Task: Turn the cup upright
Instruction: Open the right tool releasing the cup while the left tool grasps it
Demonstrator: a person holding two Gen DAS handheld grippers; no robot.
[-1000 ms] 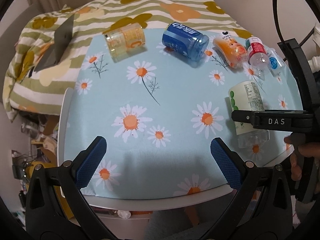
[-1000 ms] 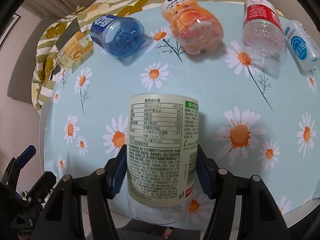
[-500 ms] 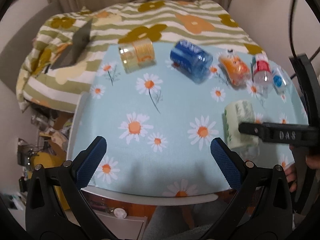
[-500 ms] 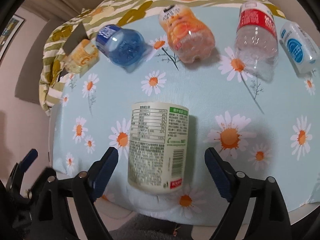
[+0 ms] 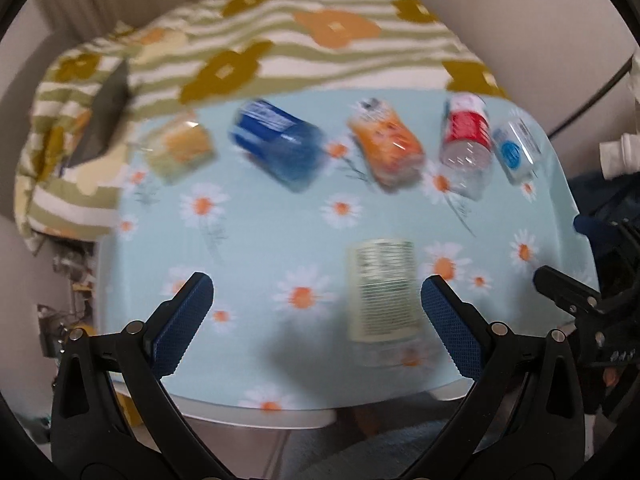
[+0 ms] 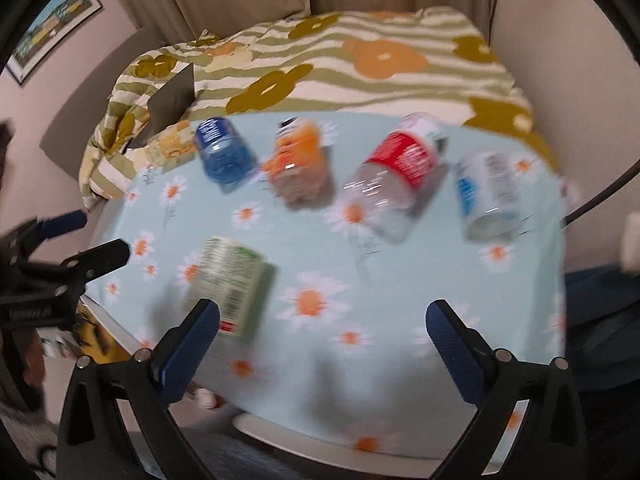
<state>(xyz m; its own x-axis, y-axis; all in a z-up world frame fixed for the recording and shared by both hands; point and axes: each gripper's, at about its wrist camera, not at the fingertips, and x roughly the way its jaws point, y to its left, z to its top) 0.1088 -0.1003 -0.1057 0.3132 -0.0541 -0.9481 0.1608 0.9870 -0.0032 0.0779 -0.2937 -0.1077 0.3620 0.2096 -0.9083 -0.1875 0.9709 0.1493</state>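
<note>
A pale green cup with a printed label stands on the daisy tablecloth near the table's front edge; it also shows in the right wrist view. Which end is up I cannot tell through the blur. My left gripper is open and empty, with the cup just inside its right finger. My right gripper is open and empty, pulled back over the front edge, with the cup by its left finger. Each gripper shows at the edge of the other's view.
Several cut bottles lie on their sides along the table's far edge: yellow, blue, orange, red-labelled clear and a small blue-and-white one. A striped flowered blanket lies behind the table.
My right gripper opened, let go of the cup and drew back to the right. My left gripper swung right, so the cup now sits near its right finger.
</note>
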